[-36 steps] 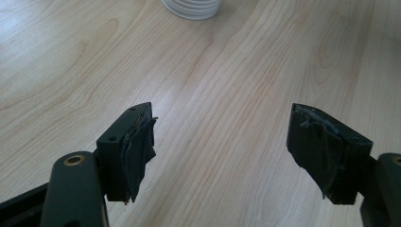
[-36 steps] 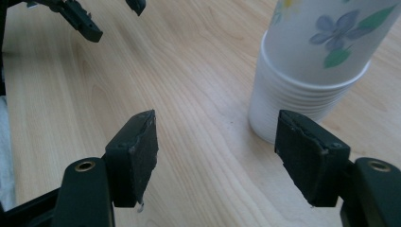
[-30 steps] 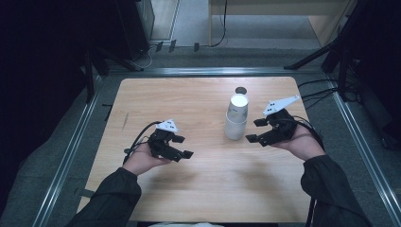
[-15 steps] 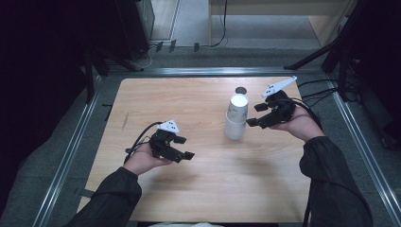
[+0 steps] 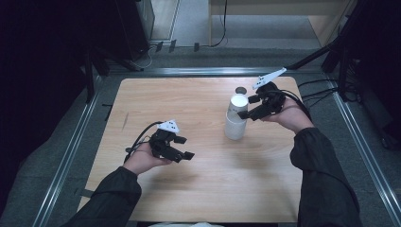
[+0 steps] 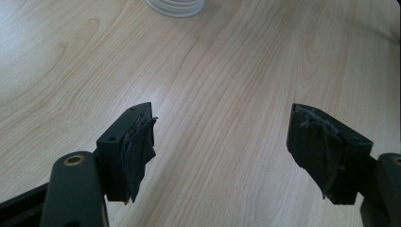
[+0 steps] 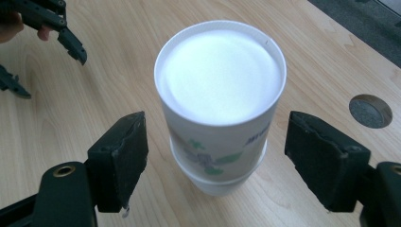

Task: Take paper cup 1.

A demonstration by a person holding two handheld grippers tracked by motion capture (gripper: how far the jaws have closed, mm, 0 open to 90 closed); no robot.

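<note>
Your right gripper [image 5: 248, 108] is raised with jaws wide apart; your left gripper [image 5: 184, 147] is low, jaws also apart.

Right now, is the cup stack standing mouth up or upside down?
Upside down. The cup stack shows a closed white base on top in the right gripper view, and stacked rims meet the table in the left gripper view.

Gaping left gripper [image 6: 220, 151] above table [image 6: 227, 75]
</note>
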